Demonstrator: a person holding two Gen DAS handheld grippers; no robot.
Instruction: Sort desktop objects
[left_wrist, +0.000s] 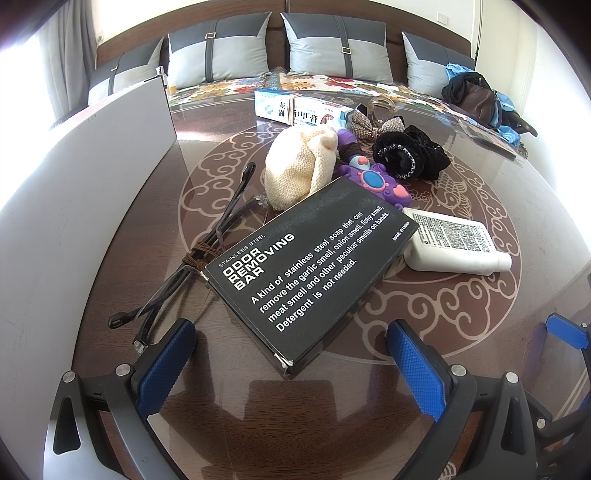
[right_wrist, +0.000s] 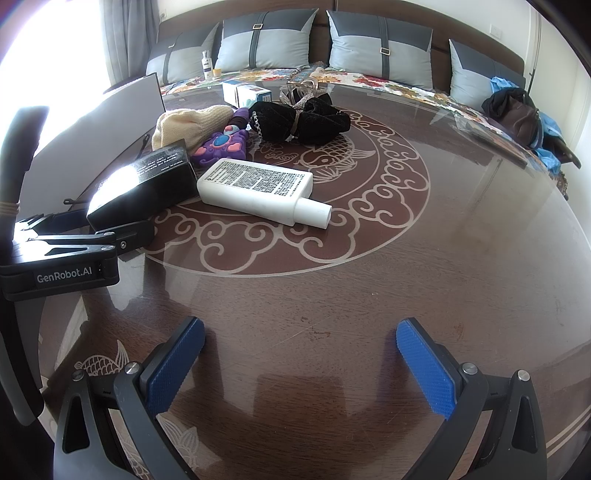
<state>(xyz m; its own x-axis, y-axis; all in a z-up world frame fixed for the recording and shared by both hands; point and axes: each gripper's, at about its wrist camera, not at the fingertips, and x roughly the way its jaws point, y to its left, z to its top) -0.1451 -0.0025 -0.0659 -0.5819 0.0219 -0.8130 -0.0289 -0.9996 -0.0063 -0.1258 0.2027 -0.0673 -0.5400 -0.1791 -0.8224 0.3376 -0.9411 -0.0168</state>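
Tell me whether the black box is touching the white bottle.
Touching: in the left wrist view the black box's far corner overlaps the white bottle's base with no gap.

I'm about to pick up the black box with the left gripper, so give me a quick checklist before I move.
1. Left gripper jaws open: ok.
2. Jaws straddle the black box: not ok, its near corner lies just ahead of them.
3. Box free of clutter: not ok, the glasses touch its left edge, and the white bottle and purple toy crowd its far end.
4. Right gripper out of the way: ok, open over bare table.
5. Drop-off spot chosen: cannot tell.
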